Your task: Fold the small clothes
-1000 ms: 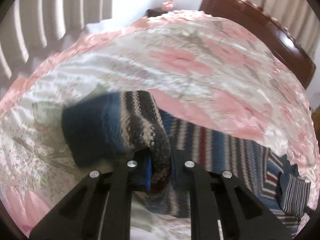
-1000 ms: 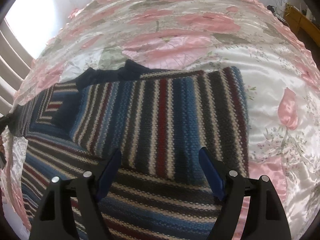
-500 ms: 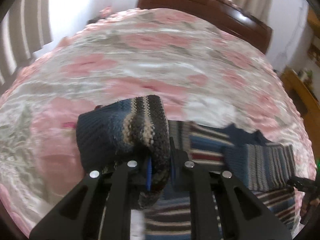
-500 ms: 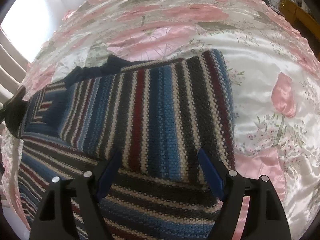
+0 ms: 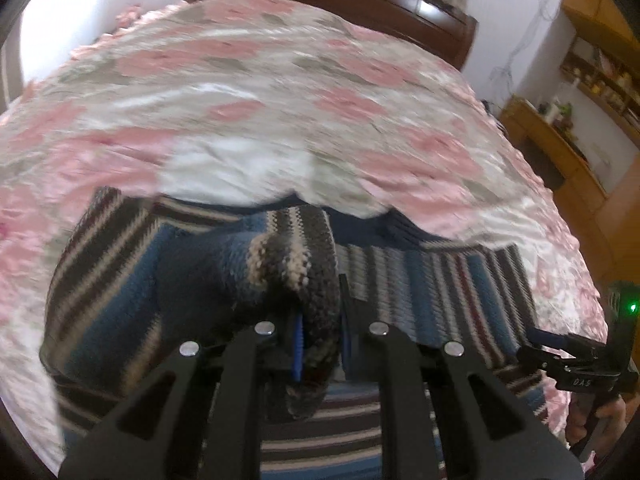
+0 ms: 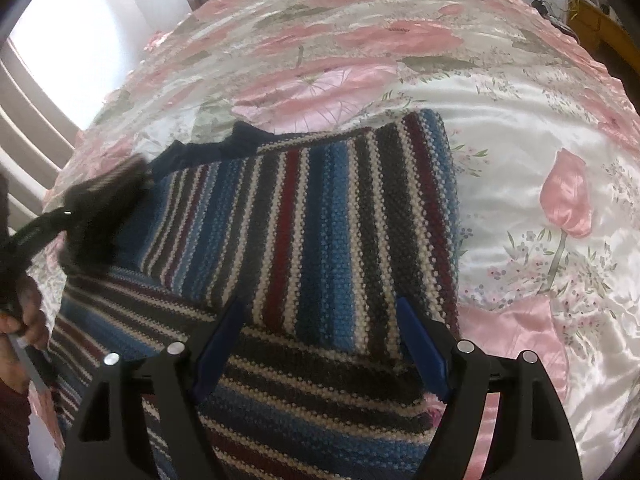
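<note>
A striped knitted sweater [image 6: 320,216] in blue, dark grey, maroon and cream lies on the floral bedspread [image 6: 540,128], its right side folded over the body. My left gripper [image 5: 320,344] is shut on the sweater's left sleeve [image 5: 288,264], holding the bunched cuff above the sweater's body [image 5: 440,288]. In the right wrist view that sleeve and left gripper [image 6: 92,208] show as a dark blur at the left. My right gripper [image 6: 320,344] hovers open over the folded part, with nothing between its blue pads.
The pink and white satin bedspread [image 5: 280,100] covers the bed to a dark wooden headboard [image 5: 360,8]. Wooden shelves [image 5: 580,100] stand at the right. A hand [image 6: 24,312] holds the left gripper's handle at the left edge. A bright window [image 6: 48,60] is on the left.
My left gripper has carried the sleeve to the right, from over bare bedspread to over the sweater's body. The right gripper has stayed open and nearly still.
</note>
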The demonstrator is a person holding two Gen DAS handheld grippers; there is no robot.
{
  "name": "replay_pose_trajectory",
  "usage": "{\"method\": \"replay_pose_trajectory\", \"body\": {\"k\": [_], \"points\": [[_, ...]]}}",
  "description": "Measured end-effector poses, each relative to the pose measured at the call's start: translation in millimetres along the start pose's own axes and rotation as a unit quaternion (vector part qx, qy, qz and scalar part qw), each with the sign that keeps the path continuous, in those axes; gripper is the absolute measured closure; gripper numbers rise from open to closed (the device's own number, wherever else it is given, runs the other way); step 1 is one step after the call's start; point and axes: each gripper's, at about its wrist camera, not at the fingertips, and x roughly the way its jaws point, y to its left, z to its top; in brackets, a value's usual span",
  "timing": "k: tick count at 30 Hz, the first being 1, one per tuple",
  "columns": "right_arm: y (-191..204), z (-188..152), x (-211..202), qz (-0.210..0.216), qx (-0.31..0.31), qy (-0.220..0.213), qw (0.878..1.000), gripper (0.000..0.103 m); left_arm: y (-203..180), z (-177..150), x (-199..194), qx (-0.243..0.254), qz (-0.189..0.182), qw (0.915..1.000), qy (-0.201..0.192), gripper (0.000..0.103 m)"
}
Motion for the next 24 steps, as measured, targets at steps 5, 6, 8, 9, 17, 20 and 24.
{"method": "replay_pose_trajectory", "body": {"k": [5,6,8,9,17,20,24], "points": [[-7,-4,0,0.018,0.004,-0.007,1.0,0.024,-40,-14,24,0.015,-0.011,0.9997,0.012,0.088],[-8,-5,1,0.02,0.005,-0.007,1.0,0.024,-45,-17,28,0.017,-0.016,0.9996,0.018,0.086],[-9,-6,3,0.02,0.006,-0.006,1.0,0.024,-52,-22,40,0.023,-0.012,0.9989,0.038,0.073],[-9,-6,4,0.019,0.005,-0.005,1.0,0.024,-54,-25,45,0.025,-0.014,0.9984,0.048,0.061],[-2,-4,7,-0.002,-0.006,0.011,1.0,0.024,-33,-37,11,0.036,-0.041,0.9959,0.072,0.033],[3,-1,7,-0.006,-0.006,0.019,1.0,0.024,-4,-33,-22,0.039,-0.019,0.998,0.046,0.031],[24,6,11,-0.011,-0.014,0.032,0.999,0.024,49,-16,-34,0.012,0.055,0.9976,0.041,0.033]]}}
